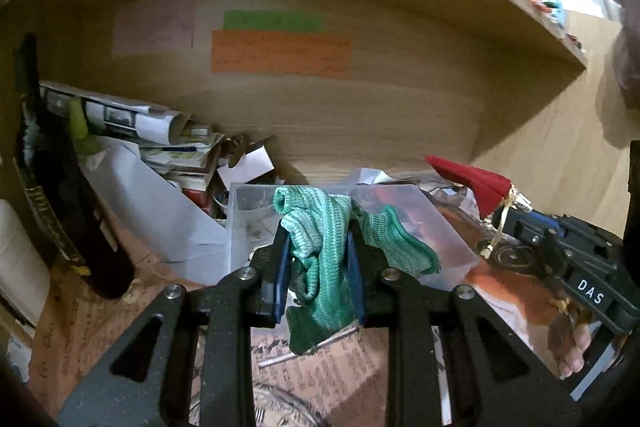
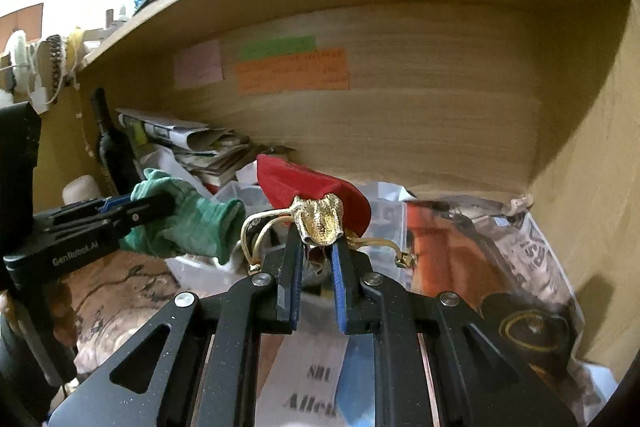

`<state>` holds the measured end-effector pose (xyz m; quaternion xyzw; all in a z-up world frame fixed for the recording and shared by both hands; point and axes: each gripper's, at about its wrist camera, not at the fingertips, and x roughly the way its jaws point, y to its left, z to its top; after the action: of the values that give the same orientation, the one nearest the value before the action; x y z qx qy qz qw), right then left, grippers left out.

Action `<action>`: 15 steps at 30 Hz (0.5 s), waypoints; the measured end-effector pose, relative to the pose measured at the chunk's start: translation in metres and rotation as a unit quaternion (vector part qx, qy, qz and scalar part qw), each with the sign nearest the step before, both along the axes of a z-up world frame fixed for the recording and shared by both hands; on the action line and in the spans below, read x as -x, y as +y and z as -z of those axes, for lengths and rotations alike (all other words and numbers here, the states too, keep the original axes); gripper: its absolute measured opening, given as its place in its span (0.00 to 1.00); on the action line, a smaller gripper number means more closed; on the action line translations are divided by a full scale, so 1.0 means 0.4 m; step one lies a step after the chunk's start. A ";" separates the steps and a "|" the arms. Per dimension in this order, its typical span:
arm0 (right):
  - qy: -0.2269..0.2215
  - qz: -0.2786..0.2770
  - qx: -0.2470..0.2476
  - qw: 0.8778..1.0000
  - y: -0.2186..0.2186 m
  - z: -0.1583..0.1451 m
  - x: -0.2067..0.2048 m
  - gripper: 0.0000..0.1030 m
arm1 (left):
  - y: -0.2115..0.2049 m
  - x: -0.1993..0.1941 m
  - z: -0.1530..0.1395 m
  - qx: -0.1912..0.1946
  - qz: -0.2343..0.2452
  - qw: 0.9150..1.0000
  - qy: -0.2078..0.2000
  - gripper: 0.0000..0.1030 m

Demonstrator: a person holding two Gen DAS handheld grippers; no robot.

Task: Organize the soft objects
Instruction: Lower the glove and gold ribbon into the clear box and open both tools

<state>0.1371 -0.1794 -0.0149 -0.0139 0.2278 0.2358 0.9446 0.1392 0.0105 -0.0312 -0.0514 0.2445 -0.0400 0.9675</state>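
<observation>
My left gripper (image 1: 318, 243) is shut on a green knitted cloth (image 1: 324, 227) and holds it above a clear plastic box (image 1: 440, 227). The cloth also shows in the right wrist view (image 2: 188, 223), at the left. My right gripper (image 2: 318, 241) is shut on the gold gathered neck (image 2: 320, 219) of a red fabric pouch (image 2: 308, 183) with gold cords. In the left wrist view the pouch (image 1: 472, 181) hangs at the right, beside the box.
All this is inside a wooden shelf compartment (image 1: 360, 99) with coloured notes on its back. A dark bottle (image 1: 60, 195), rolled papers (image 1: 132, 119) and stacked booklets lie at the left. Newspapers and plastic wrap (image 2: 500, 247) cover the floor at the right.
</observation>
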 end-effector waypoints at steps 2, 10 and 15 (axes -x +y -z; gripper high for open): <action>0.002 0.002 0.005 1.000 0.008 0.007 -0.022 0.12 | -0.004 -0.030 0.008 -0.002 -0.001 1.000 0.010 0.24; 0.056 0.003 0.021 0.998 0.042 0.082 -0.124 0.12 | -0.018 -0.149 0.081 -0.010 0.006 0.998 0.060 0.24; 0.078 0.005 0.038 0.996 0.059 0.121 -0.153 0.12 | -0.019 -0.196 0.126 -0.008 0.012 0.996 0.088 0.24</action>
<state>0.1983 -0.1560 -0.0633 -0.0304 0.3095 0.2228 0.9239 0.2174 0.0031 -0.0816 -0.0439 0.3297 -0.0446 0.9420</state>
